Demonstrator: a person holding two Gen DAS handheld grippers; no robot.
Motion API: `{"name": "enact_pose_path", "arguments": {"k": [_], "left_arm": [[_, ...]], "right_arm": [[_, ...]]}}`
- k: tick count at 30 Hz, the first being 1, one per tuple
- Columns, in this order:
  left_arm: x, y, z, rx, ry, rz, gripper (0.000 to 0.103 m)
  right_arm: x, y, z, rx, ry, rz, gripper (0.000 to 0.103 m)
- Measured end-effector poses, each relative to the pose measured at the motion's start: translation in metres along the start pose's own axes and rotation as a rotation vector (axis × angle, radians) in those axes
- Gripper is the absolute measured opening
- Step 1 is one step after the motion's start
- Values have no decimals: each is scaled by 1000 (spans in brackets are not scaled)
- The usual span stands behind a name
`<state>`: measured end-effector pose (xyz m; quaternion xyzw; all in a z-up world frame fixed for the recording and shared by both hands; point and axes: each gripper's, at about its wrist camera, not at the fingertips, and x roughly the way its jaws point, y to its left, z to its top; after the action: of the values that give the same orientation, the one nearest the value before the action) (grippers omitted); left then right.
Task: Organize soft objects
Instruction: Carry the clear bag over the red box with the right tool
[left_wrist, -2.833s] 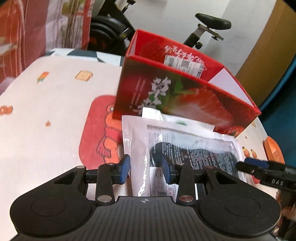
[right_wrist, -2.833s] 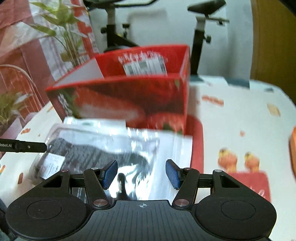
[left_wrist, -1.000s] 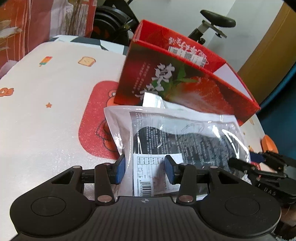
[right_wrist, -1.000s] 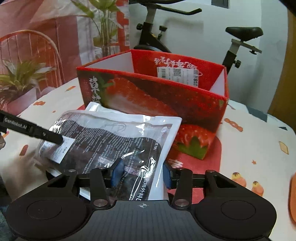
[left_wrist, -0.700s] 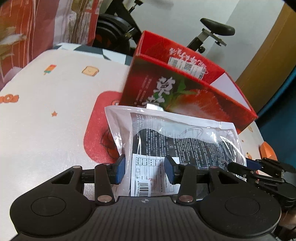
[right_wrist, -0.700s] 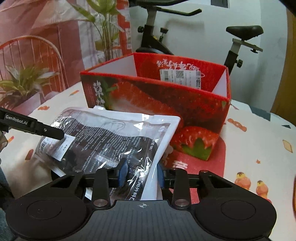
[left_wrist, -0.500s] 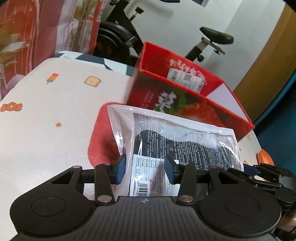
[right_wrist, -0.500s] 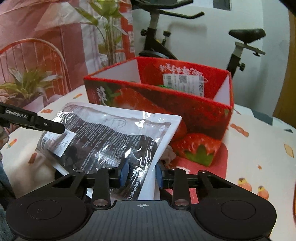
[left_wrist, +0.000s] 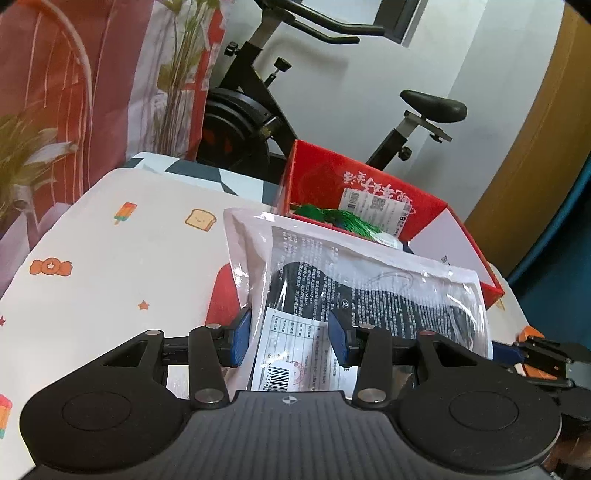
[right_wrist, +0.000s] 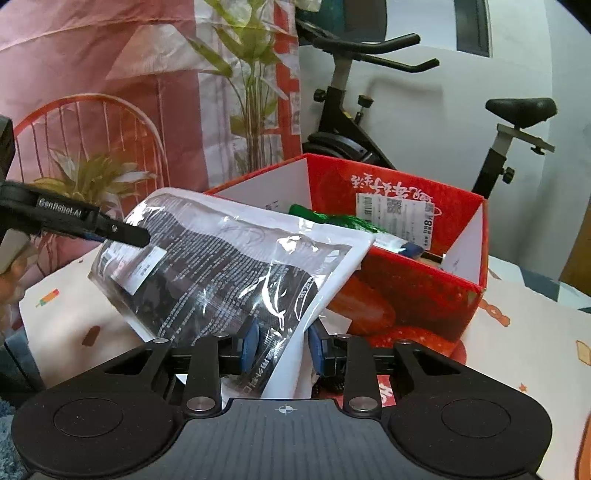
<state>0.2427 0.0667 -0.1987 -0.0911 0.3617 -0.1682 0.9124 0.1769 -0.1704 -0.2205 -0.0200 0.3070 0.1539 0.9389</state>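
Note:
A clear plastic bag (left_wrist: 369, 288) holding a dark folded garment hangs lifted off the table, its far edge level with the rim of the red strawberry box (left_wrist: 369, 177). My left gripper (left_wrist: 288, 336) is shut on the bag's labelled end. My right gripper (right_wrist: 282, 343) is shut on the opposite end of the bag (right_wrist: 221, 266), blue pads pressing the plastic. In the right wrist view the left gripper's fingers (right_wrist: 125, 232) pinch the bag's far corner, and the box (right_wrist: 406, 295) stands just behind it. The right gripper's tip (left_wrist: 509, 349) shows at the bag's right edge.
Something green (left_wrist: 332, 218) and other packets lie inside the box. The table (left_wrist: 129, 258) has a white cloth with small prints. An orange object (left_wrist: 532, 332) sits at the right edge. An exercise bike (right_wrist: 351, 129) and a plant (right_wrist: 251, 74) stand behind.
Both grippers have risen with the bag, lifting it from the table up to the box's rim. The right jaws narrowed onto the bag.

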Motion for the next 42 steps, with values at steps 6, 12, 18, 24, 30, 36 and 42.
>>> {"name": "enact_pose_path", "arguments": {"k": [6,12,18,24,30,36,42], "left_arm": [[-6,6,2,-28,-17,-2,46],[-19,-4,18,17,-79,-19,46],[-21,-27,43,81,-145,-25,46],[-12,-50,70,114,-197,-65,46],[9,-72,94,147,-213,-96,46],[27,-87,117,205,-236,-107,46],[59,-89,139,220,-229,-99,46]], "right_arm": [[-8,-4,2,17,-55,10,21],[-18,-11,16,37,-129,12,20],[-25,-23,39,16,-191,-35,20],[-36,-44,65,4,-269,-102,20],[-40,-68,81,2,-307,-173,20],[-26,-91,88,36,-325,-208,20],[-2,-111,102,50,-334,-247,20]]}}
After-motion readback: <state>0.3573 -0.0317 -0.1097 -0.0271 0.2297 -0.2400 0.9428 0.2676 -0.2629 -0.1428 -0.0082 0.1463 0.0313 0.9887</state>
